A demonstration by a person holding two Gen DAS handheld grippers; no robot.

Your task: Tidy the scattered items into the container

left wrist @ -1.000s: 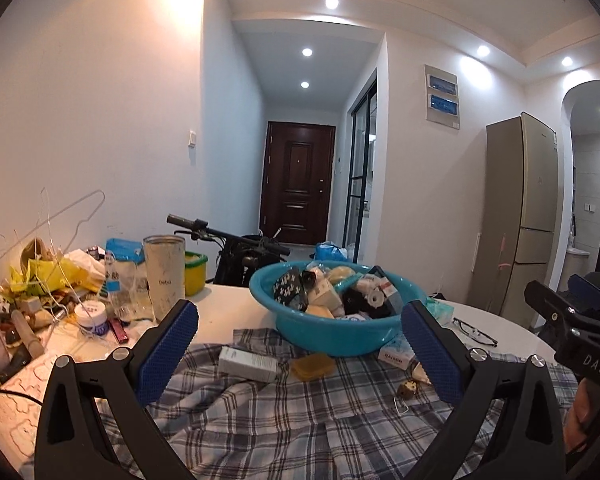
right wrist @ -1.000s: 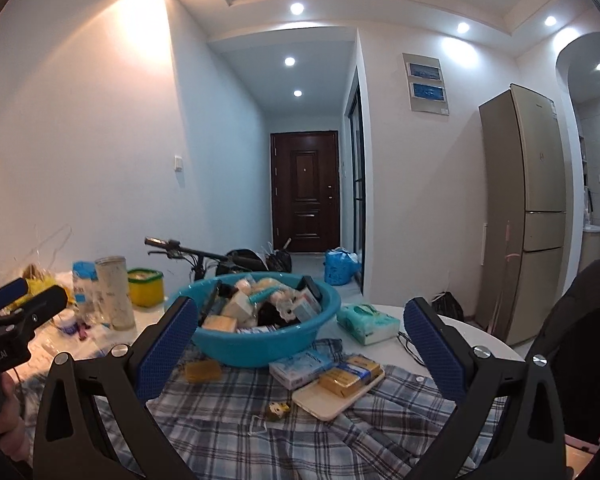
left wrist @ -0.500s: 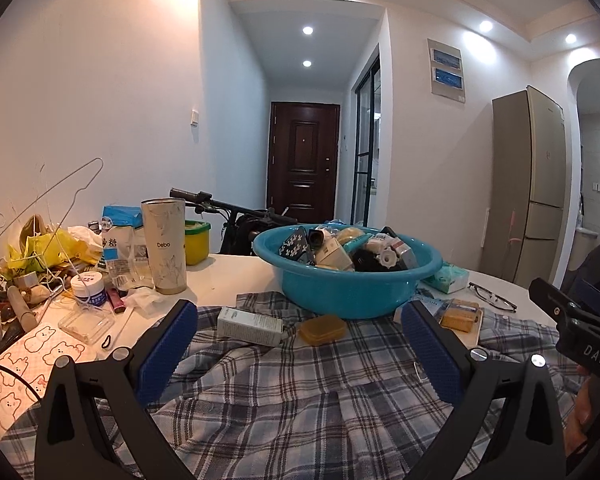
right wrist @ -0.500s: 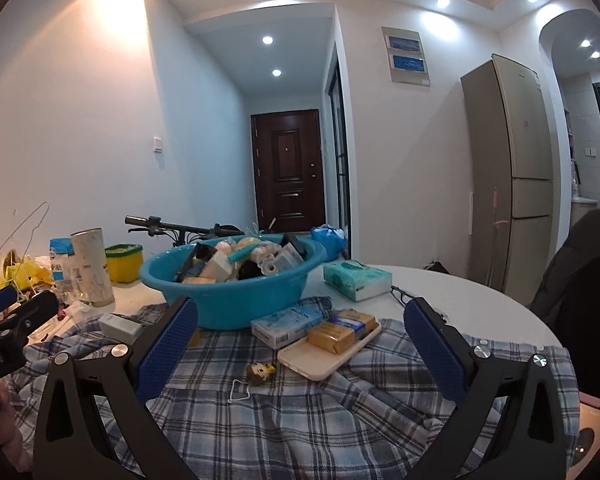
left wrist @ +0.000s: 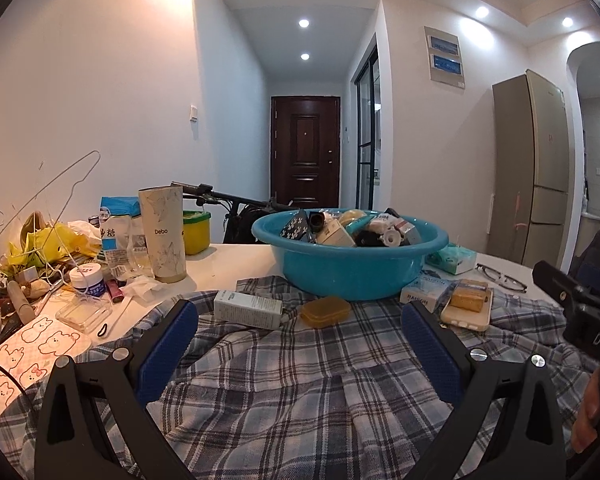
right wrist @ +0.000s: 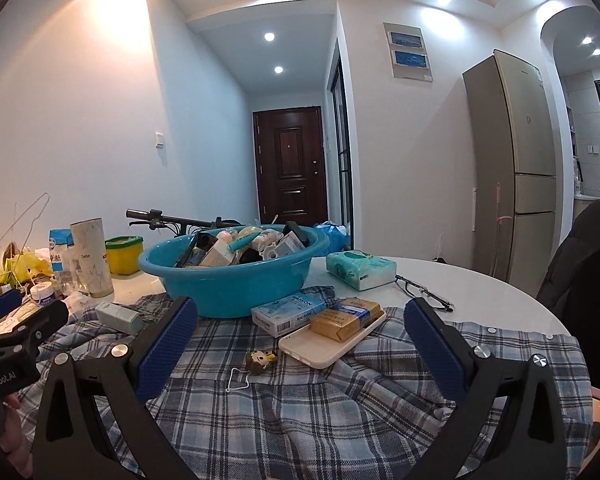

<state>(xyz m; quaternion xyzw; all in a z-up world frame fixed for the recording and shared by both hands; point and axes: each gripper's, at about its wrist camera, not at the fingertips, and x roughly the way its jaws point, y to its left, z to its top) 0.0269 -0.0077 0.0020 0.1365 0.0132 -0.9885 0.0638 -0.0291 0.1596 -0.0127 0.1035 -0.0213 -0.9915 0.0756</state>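
A blue basin piled with small items stands on a plaid cloth. In front of it lie a white box, an amber soap case, a blue-and-white carton, a yellow bar on a cream phone, and a small keychain figure. My left gripper is open and empty, low over the cloth, short of the white box. My right gripper is open and empty, with the keychain and phone just beyond its fingers.
Left of the basin stand a patterned tumbler, a sugar bag, a yellow tub, a small white jar and yellow clutter. A tissue pack and glasses lie on the white table to the right. A dark jacket hangs far right.
Both grippers have come down lower and closer to the table, so the basin and the scattered items look nearer. Both stay open and empty.
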